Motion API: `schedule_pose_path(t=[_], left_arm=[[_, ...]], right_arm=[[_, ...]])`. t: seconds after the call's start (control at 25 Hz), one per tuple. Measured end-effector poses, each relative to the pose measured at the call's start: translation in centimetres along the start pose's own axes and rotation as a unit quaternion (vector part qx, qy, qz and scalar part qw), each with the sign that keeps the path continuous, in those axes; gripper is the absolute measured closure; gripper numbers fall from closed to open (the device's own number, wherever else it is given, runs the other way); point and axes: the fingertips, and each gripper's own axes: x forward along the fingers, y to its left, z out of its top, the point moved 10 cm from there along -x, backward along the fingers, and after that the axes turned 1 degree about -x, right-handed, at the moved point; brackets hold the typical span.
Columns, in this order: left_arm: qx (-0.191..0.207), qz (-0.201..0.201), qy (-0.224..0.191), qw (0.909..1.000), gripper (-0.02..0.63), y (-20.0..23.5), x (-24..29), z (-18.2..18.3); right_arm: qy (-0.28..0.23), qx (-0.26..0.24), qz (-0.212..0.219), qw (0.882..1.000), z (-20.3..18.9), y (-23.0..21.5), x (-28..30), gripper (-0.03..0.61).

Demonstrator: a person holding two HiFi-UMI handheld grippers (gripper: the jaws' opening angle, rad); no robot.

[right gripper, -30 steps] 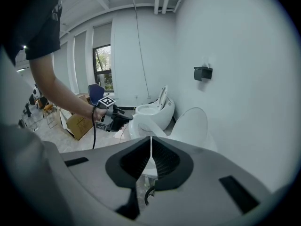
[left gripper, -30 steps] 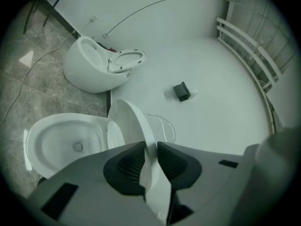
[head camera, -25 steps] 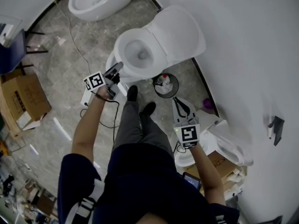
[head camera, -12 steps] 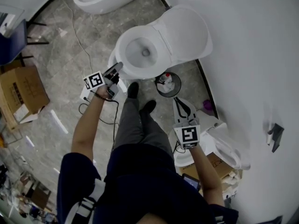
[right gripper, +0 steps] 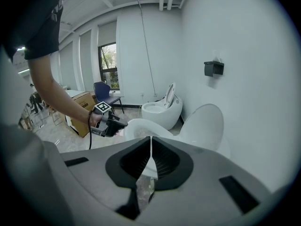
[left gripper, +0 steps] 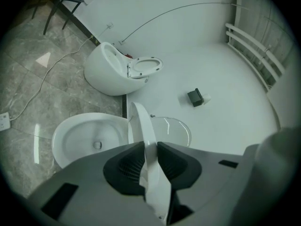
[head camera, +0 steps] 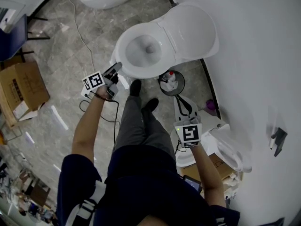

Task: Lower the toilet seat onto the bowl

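The toilet seat (left gripper: 145, 126) is only partway down. In the left gripper view it shows edge-on, standing clear of the bowl (left gripper: 89, 138) on one side and the raised lid (head camera: 190, 29) on the other. The lid leans back toward the wall. The left gripper (head camera: 118, 68) is clamped narrowly on the seat's front rim, with both pads pressing the white plastic. The right gripper (right gripper: 150, 145) hangs off to the side above the floor, its jaws together on nothing. As I judge it, the grasp is made and the last stretch of lowering remains before the seat rests on the bowl's rim.
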Motion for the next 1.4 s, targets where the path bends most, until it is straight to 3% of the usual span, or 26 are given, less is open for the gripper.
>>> schedule_pose_path(t=[1.4], left_arm=[[-0.051,0.074,-0.010,0.9959,0.497,13.5,-1.7,-1.5]], right_arm=[[0.012,-0.030,0.096,0.995,-2.0,5.2,12.1,0.549]])
